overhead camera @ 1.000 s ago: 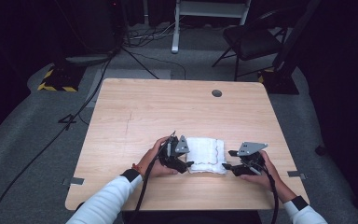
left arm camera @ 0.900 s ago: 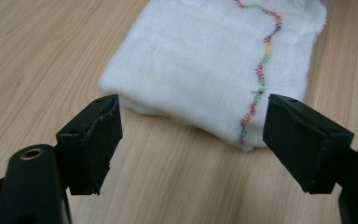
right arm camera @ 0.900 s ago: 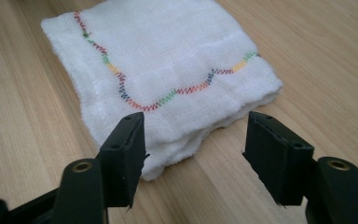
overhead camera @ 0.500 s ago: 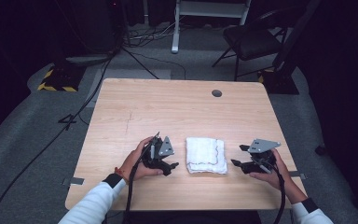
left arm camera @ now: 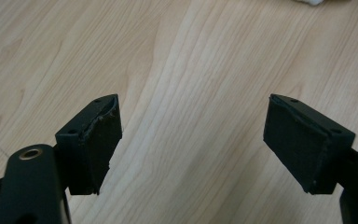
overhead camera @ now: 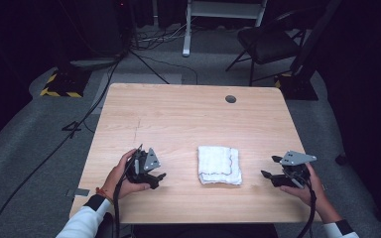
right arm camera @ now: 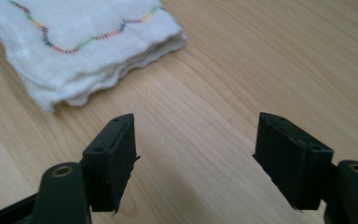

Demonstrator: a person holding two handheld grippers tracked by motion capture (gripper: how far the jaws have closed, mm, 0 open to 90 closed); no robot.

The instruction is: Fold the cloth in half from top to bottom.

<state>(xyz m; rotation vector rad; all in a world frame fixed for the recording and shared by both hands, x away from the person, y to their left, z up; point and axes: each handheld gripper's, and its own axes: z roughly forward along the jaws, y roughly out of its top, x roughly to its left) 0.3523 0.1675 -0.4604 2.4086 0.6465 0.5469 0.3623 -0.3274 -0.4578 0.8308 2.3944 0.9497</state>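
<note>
I judge folding complete: cloth (overhead camera: 220,165) lies folded near the desk's (overhead camera: 178,114) front edge; left gripper (overhead camera: 155,179) and right gripper (overhead camera: 270,167) gape empty, the right's jaws having just been opening.

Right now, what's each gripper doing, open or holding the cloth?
Left gripper: open, empty.
Right gripper: jaws just opened, empty, apart from the folded cloth.

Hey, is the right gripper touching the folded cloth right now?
Apart. In the high view, bare table lies between the right gripper and the cloth; the right gripper view shows its fingers open over wood, short of the cloth.
</note>
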